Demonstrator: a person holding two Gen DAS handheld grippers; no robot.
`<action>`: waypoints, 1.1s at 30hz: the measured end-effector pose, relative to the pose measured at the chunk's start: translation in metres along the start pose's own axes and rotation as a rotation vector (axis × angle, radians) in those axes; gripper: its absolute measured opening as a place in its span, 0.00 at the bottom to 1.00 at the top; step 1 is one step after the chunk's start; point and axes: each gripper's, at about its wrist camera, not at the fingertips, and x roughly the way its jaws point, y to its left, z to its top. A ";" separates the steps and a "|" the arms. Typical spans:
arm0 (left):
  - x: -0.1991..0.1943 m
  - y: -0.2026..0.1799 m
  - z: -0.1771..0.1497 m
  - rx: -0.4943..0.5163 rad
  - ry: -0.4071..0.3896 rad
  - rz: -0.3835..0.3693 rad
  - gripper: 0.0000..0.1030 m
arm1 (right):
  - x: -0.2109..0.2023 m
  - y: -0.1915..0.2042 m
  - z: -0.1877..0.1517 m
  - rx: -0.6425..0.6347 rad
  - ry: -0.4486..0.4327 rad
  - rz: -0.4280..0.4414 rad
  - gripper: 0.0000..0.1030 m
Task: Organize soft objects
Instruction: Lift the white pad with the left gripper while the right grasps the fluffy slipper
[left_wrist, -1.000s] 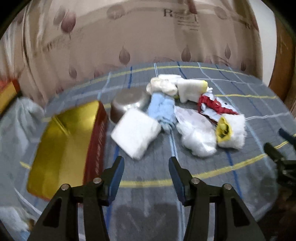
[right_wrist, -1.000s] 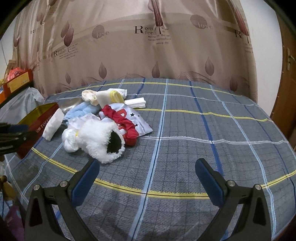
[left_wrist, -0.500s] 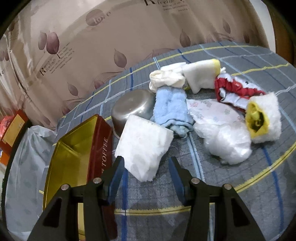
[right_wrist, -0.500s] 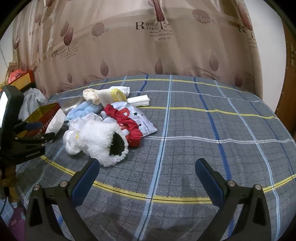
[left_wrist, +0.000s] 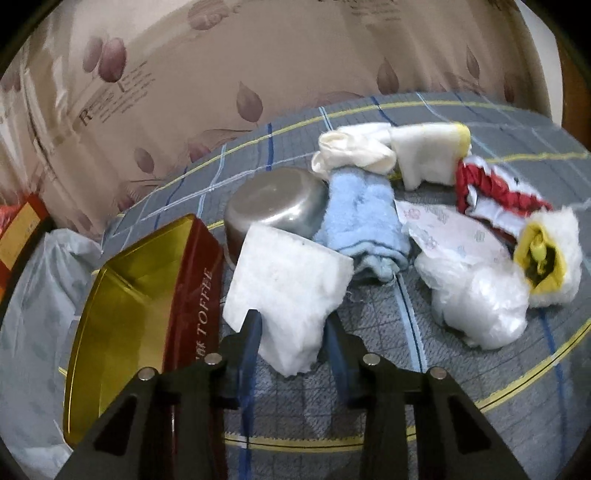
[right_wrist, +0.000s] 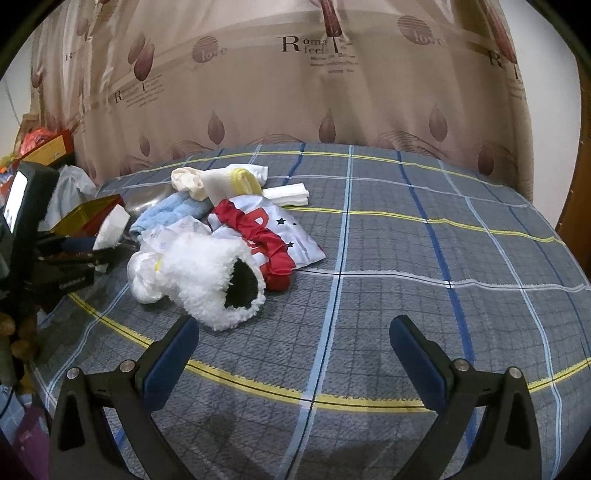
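A pile of soft things lies on the grey plaid bedspread. In the left wrist view my left gripper (left_wrist: 293, 334) has its jaws around the near corner of a white foam pad (left_wrist: 288, 284); the fingers press its sides. Behind it lie a light blue towel (left_wrist: 364, 221), a clear plastic bag (left_wrist: 476, 295), a white fluffy slipper (left_wrist: 550, 254), red-and-white cloth (left_wrist: 491, 192) and cream socks (left_wrist: 354, 155). In the right wrist view my right gripper (right_wrist: 293, 347) is wide open and empty above the bedspread, near the slipper (right_wrist: 207, 284).
A red toffee tin with a gold inside (left_wrist: 140, 295) stands open just left of the foam pad. An upturned steel bowl (left_wrist: 273, 206) sits behind the pad. A plastic bag (left_wrist: 40, 280) lies at the far left. The bedspread's right half (right_wrist: 443, 258) is bare.
My left gripper has moved forward to the white foam pad and its jaws have narrowed around the pad's corner. The right gripper has barely moved.
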 end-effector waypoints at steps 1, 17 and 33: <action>-0.003 0.002 0.000 -0.014 -0.003 -0.007 0.30 | 0.000 0.000 0.000 -0.001 -0.001 0.000 1.00; -0.082 0.008 -0.004 -0.153 -0.021 -0.140 0.28 | -0.025 0.029 0.011 -0.092 -0.059 0.054 1.00; -0.123 0.097 -0.016 -0.345 -0.024 -0.153 0.29 | 0.003 0.061 0.034 -0.307 -0.039 0.059 1.00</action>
